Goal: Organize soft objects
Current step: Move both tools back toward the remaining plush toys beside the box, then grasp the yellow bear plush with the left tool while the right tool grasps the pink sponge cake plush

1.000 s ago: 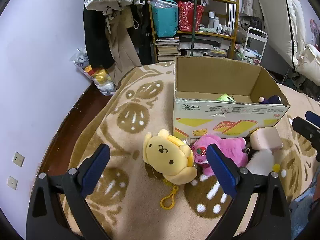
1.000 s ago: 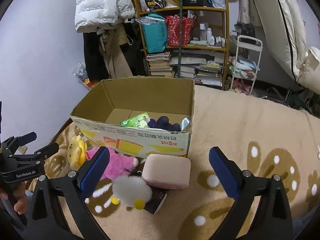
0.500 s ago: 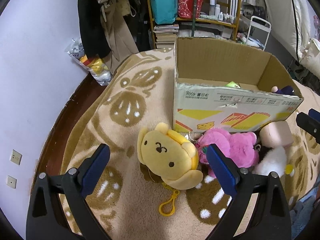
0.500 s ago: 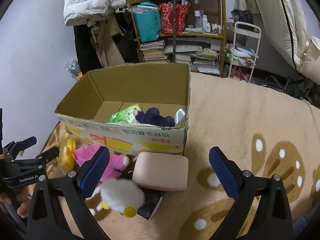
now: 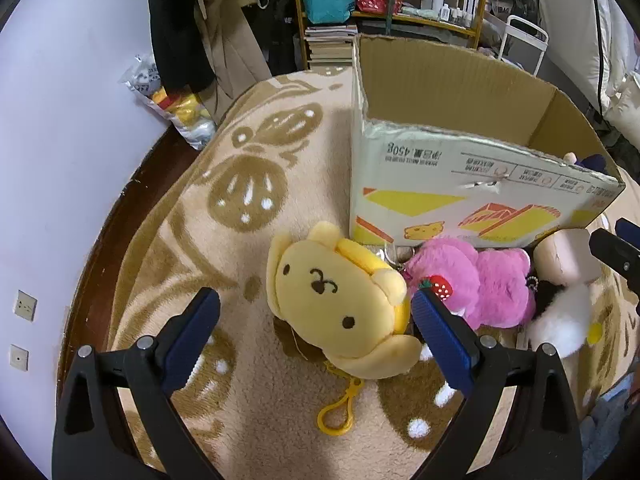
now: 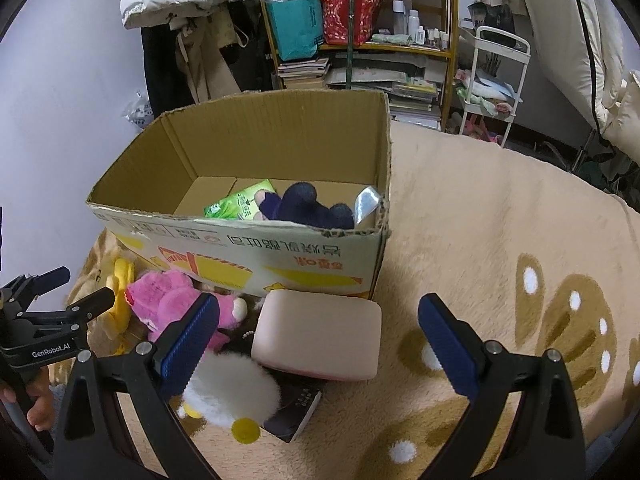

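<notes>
A yellow dog plush with a yellow clip lies on the rug before the cardboard box. My left gripper is open, its fingers either side of the plush's lower half. Beside it lie a pink plush, a white furry toy and a pink cushion block. My right gripper is open just above the cushion block, near the white furry toy and pink plush. The box holds a dark blue plush and a green packet.
A dark book lies under the cushion and furry toy. A beige patterned rug covers the floor. Shelves with bags and books, hanging coats and a white trolley stand behind the box. A wall is at the left.
My left gripper has moved down and forward over the yellow plush, which now sits between its fingers. My right gripper has come lower and closer to the pink cushion block.
</notes>
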A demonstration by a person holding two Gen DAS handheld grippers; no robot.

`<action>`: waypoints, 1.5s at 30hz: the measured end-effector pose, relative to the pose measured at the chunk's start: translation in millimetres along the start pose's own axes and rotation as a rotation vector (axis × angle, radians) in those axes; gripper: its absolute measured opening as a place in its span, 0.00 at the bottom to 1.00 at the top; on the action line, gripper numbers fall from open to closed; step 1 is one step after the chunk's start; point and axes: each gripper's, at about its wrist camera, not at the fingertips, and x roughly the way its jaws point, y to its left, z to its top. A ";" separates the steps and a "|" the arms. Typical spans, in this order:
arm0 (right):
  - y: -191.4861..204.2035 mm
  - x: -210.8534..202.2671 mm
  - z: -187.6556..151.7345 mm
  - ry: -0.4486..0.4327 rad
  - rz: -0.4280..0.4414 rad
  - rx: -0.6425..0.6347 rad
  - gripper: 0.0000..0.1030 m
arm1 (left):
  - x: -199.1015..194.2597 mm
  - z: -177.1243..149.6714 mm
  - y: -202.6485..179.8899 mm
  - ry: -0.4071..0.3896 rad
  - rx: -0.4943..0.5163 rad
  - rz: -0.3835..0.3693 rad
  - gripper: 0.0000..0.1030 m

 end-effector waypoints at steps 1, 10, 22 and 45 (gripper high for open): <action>0.2 1.7 -0.3 0.006 0.000 0.001 1.00 | 1.4 -0.2 0.7 0.004 0.000 -0.001 0.93; 0.4 13.0 -1.7 0.045 -0.005 0.004 1.00 | 11.8 -2.9 -0.4 0.042 0.011 -0.008 0.93; -8.2 23.1 -3.9 0.095 0.004 0.045 1.00 | 20.2 -3.3 -0.7 0.067 0.003 -0.033 0.93; -12.2 48.1 -8.5 0.194 0.069 0.087 0.74 | 24.0 -9.3 1.3 0.073 -0.043 -0.092 0.73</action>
